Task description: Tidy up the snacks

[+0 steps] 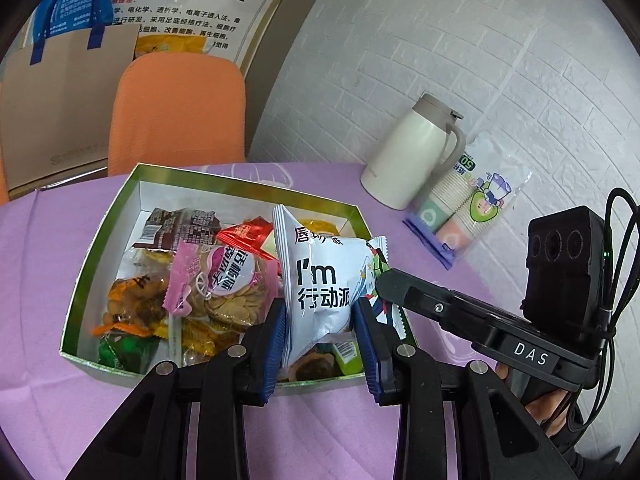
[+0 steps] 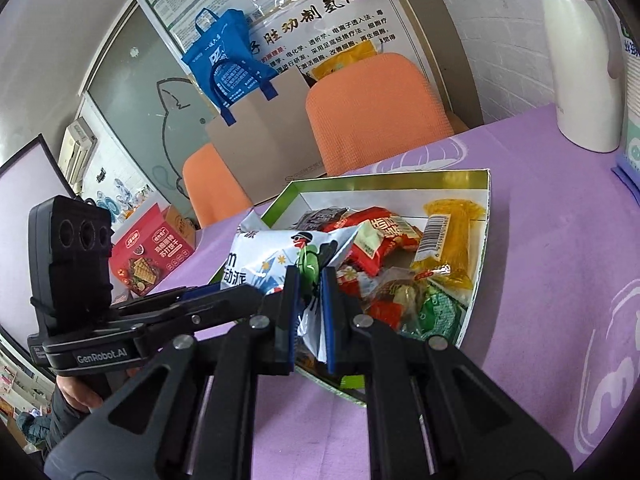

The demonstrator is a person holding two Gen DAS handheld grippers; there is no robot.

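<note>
A white-and-blue puffed snack bag [image 1: 320,280] is held upright over the near part of a green-rimmed cardboard box [image 1: 96,248]. My left gripper [image 1: 320,322] is shut on the bag's lower body, one blue pad on each side. My right gripper [image 2: 310,304] is shut on the bag's [image 2: 272,252] crimped end seam, and in the left wrist view it reaches in from the right [image 1: 386,280]. The box [image 2: 487,216] holds several wrapped snacks: a red packet [image 2: 384,232], a yellow packet [image 2: 448,240], and a clear bag of biscuits [image 1: 228,300].
On the purple tablecloth [image 1: 60,400], a white thermos jug [image 1: 412,152] and a pack of paper cups [image 1: 464,208] stand at the back right by the brick wall. Orange chairs [image 1: 180,112] and a paper bag [image 1: 60,112] sit behind the table. A red biscuit carton [image 2: 148,252] lies far left.
</note>
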